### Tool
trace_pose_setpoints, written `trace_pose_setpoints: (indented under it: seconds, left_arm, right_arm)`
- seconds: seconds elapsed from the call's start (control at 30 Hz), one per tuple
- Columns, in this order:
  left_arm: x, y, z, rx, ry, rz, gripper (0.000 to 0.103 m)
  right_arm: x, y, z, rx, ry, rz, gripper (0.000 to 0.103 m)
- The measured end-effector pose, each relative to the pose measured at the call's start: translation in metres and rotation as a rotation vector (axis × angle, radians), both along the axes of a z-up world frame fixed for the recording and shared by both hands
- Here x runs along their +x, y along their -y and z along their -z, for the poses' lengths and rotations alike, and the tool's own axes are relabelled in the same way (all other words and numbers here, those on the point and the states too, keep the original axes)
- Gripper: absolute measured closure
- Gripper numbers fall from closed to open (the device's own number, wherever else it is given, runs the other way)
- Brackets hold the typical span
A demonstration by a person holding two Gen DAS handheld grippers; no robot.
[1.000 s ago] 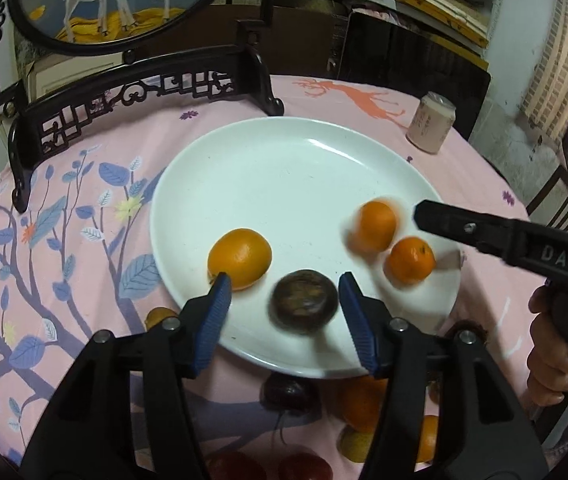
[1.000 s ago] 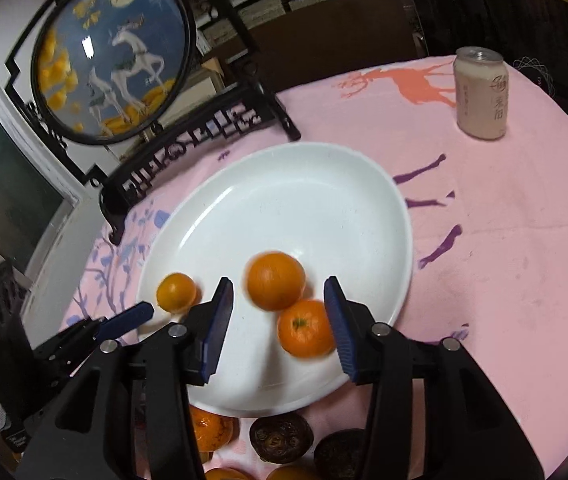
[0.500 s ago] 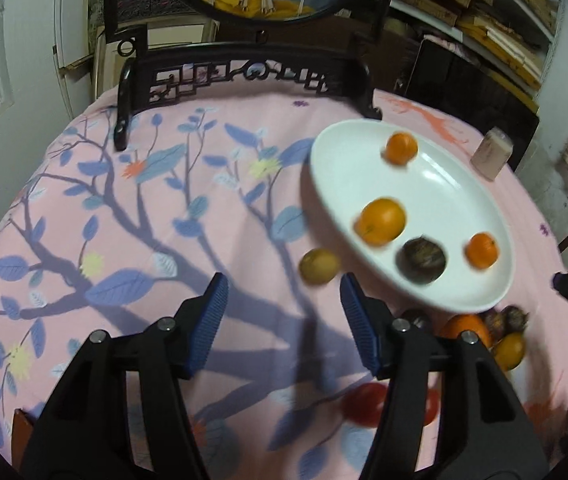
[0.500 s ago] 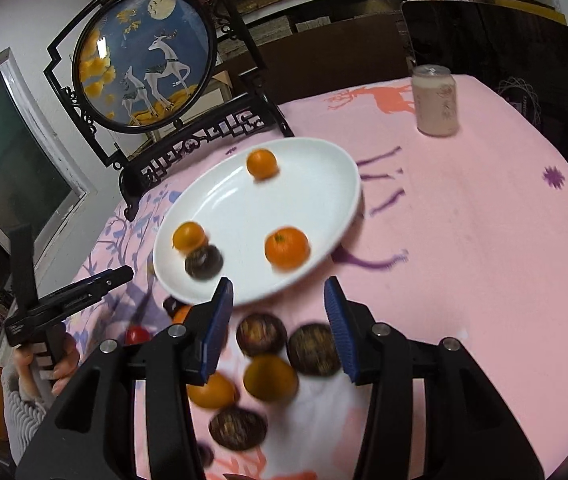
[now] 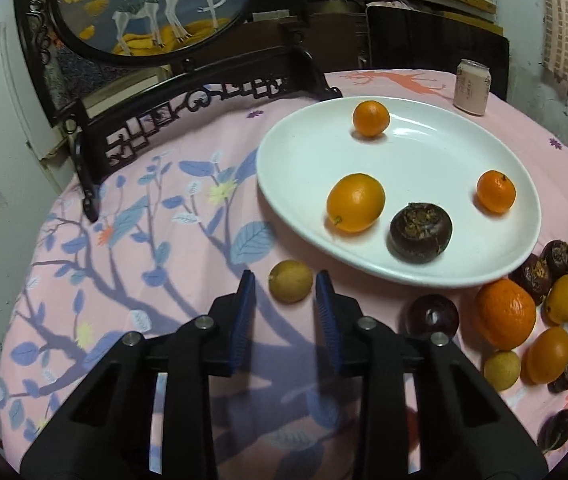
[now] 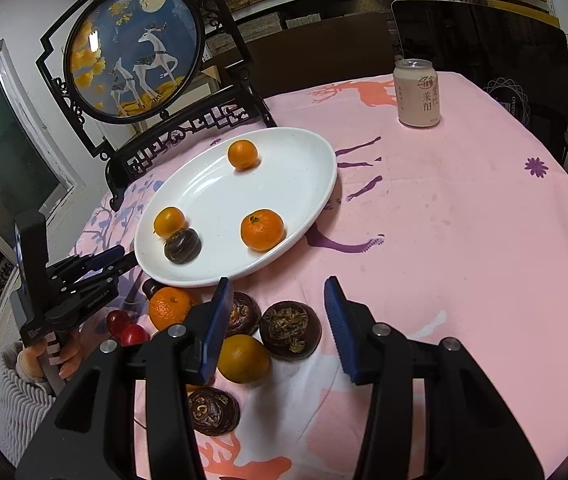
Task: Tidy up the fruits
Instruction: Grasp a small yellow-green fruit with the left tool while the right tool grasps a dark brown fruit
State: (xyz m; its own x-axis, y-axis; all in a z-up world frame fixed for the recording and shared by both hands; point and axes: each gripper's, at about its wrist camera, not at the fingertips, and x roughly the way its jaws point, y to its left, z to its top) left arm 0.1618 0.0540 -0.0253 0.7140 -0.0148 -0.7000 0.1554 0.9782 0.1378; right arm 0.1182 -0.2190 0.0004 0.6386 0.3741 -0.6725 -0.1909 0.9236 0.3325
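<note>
A: Nearest first: what is the left tool [image 5: 284, 288] doing?

B: Its jaws have just been closing, and they now stand narrow on either side of a small yellow-green fruit [image 5: 290, 281] on the pink table [image 5: 144, 264], just beside the near rim of the white plate [image 5: 284, 200]. The pads look close to the fruit but not pressing it (a sliver of cloth shows at each side), so I'd call it not yet gripped.

A: A second ago?

B: That tool hung over the plate with a dark chestnut-like fruit [image 5: 420, 232] between wide jaws. That fruit now lies on the plate, beside a large orange [image 5: 355, 202].

A: And the right tool [image 6: 276, 312]?

B: Part open, holding nothing, poised over the loose pile: two dark fruits [image 6: 291, 330] and an orange one [image 6: 243, 358] below its jaws. It has drawn back from the plate, where it left two mandarins; one [image 6: 262, 229] sits near, the other [image 6: 242, 154] at the far rim.

A: So progress?

B: Four fruits plated, many still on the table. I'd judge both hands are starting fresh picks.
</note>
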Motion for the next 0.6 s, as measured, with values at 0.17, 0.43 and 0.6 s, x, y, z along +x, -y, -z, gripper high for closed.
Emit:
trace_pose_setpoints:
  seconds: [0.17,0.43,0.6]
  left_arm:
    - [0.006,0.007,0.003,0.015,0.001,0.033,0.074]
    - [0.017,0.001,0.010,-0.016,-0.061,0.022,0.076]
    - [0.014,0.007,0.009,-0.017,-0.053,0.052,0.080]
  right_arm:
    - [0.002,0.000,0.002,0.003,-0.017,0.000,0.055]
    - [0.006,-0.001,0.008,-0.012,-0.038,0.008,0.055]
    - [0.004,-0.002,0.007,-0.014,-0.035,0.003,0.055]
